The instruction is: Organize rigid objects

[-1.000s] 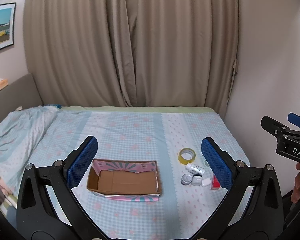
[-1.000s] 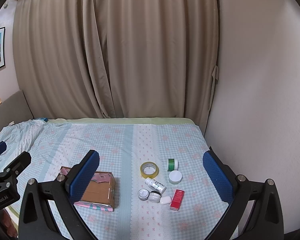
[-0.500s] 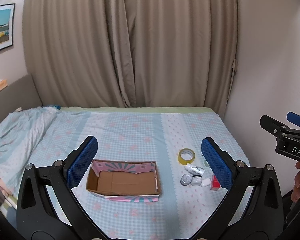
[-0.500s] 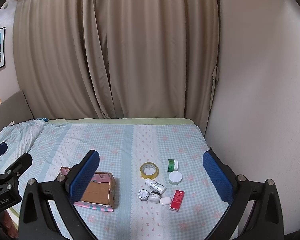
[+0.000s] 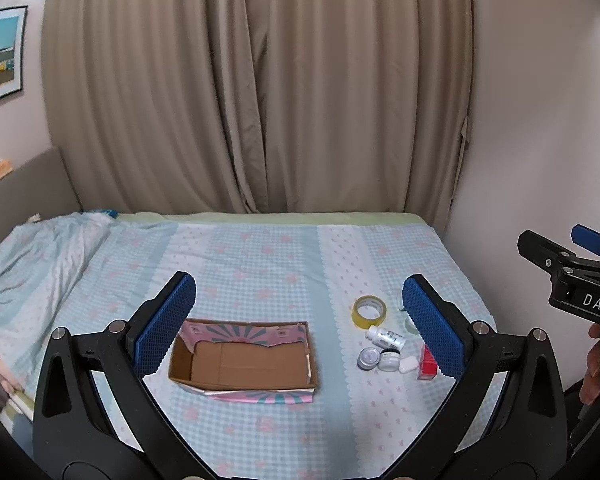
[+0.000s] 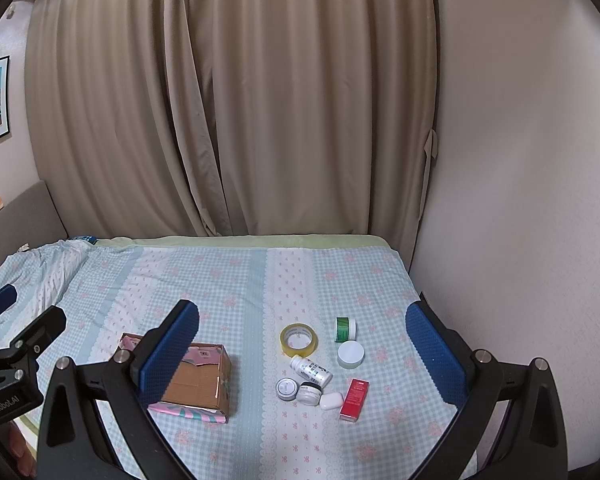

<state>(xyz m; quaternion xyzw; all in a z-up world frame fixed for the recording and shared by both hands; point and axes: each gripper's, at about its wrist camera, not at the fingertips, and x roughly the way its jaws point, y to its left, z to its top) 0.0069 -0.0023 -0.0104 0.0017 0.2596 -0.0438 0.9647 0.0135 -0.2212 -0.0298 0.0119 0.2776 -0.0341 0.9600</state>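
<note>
An open cardboard box [image 5: 244, 360] with a pink patterned outside lies empty on the bed, left of centre. To its right is a cluster: a yellow tape roll [image 6: 299, 338], a white bottle [image 6: 311, 369] on its side, a silver tin [image 6: 286, 389], a small white jar [image 6: 309, 393], a white case [image 6: 331, 401], a red box [image 6: 354, 399], a green jar [image 6: 345, 329] and a round white jar [image 6: 350, 354]. My left gripper [image 5: 299, 292] hovers open above the box side. My right gripper [image 6: 302, 312] hovers open above the cluster. Neither holds anything.
The bed [image 5: 260, 264] has a blue checked sheet, with a rumpled blanket [image 5: 40, 256] at the left. Beige curtains [image 5: 260, 100] hang behind it. A plain wall [image 6: 520, 200] runs close along the right edge. A person's hand [image 5: 594, 364] grips the right tool's handle.
</note>
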